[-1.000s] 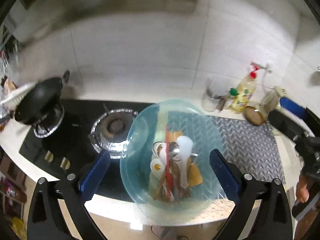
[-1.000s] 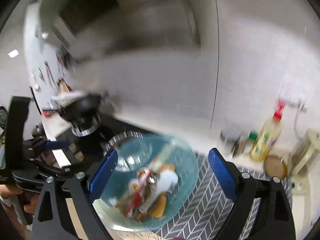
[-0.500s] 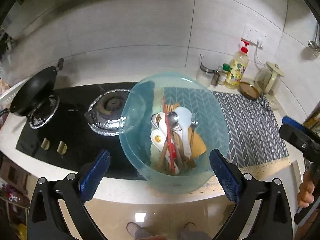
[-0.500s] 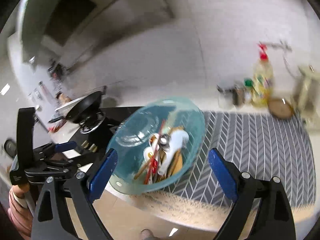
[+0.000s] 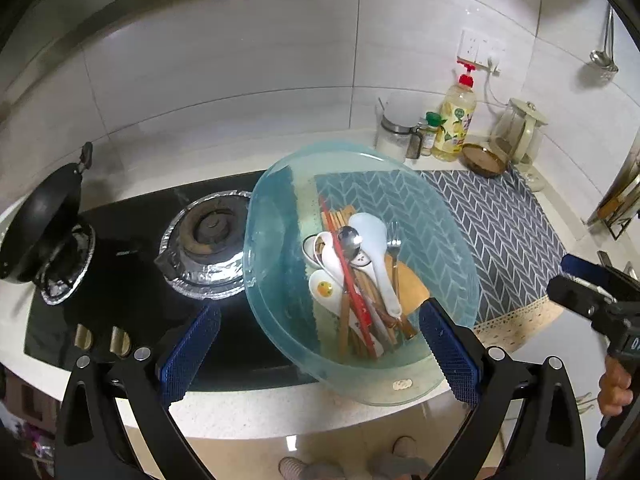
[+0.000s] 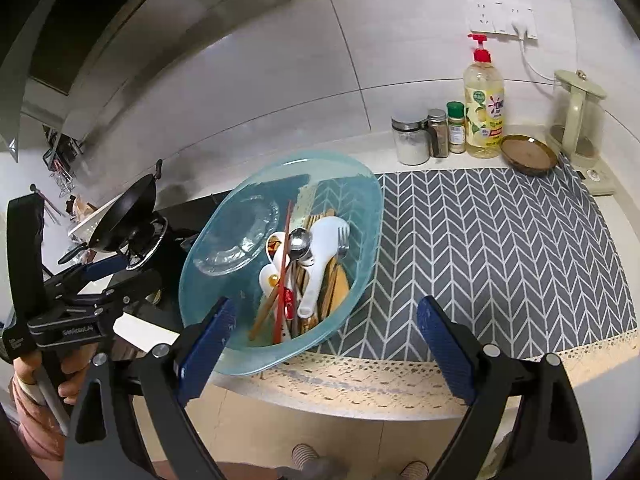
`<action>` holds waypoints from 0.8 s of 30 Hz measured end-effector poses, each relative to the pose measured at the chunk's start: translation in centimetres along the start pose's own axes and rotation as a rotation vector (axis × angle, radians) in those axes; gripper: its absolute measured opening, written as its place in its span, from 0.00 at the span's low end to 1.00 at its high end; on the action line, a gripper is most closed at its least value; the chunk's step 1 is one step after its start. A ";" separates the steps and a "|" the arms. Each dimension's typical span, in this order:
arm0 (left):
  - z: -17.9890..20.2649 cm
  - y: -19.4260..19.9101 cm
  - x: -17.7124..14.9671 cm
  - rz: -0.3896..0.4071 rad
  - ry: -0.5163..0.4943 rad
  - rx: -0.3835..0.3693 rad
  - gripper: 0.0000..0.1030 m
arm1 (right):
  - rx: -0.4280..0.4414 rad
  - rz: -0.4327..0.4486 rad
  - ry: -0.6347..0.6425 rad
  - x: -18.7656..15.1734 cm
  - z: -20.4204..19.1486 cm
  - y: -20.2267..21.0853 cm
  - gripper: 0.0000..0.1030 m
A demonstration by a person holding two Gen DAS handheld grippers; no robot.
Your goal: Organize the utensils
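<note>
A clear blue plastic tub (image 5: 280, 208) (image 6: 360, 184) sits on the counter, straddling the stove edge and the mat. It holds a pile of utensils: a white rice paddle (image 5: 376, 248) (image 6: 320, 256), a metal spoon (image 5: 349, 240) (image 6: 299, 242), a fork (image 5: 394, 240), red chopsticks (image 5: 348, 276) (image 6: 283, 264), white ceramic spoons (image 5: 324, 286) and wooden pieces (image 5: 412, 288). My left gripper (image 5: 318, 356) is open and empty, above the tub's near rim. My right gripper (image 6: 322, 346) is open and empty, over the counter's front edge by the tub.
A gas stove (image 5: 206, 248) with a black wok (image 5: 36, 220) lies left. A grey chevron mat (image 6: 500, 248) covers the counter right. Jars (image 6: 412, 140), a soap bottle (image 6: 484, 108), a brown dish (image 6: 528, 154) and a glass kettle (image 6: 576, 116) line the back wall.
Both grippers have pulled back and tilted down toward the counter; the views have steadied and the tub now sits lower between the fingers. Both stay open.
</note>
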State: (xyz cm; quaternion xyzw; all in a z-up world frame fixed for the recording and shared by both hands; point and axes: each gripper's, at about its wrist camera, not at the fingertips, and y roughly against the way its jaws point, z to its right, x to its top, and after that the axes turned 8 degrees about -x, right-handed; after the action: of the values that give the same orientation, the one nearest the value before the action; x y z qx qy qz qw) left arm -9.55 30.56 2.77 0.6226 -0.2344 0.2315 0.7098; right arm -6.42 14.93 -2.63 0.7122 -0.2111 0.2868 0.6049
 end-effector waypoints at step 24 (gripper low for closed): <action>-1.3 -4.1 -0.6 -0.097 0.003 0.032 0.96 | -0.059 -0.066 0.050 0.2 -2.5 -3.2 0.87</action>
State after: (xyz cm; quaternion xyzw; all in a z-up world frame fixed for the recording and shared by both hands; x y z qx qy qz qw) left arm -7.45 31.36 -0.90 0.6443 -0.1990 0.2013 0.7104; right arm -4.57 18.02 -4.62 0.6935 -0.1806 0.2778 0.6398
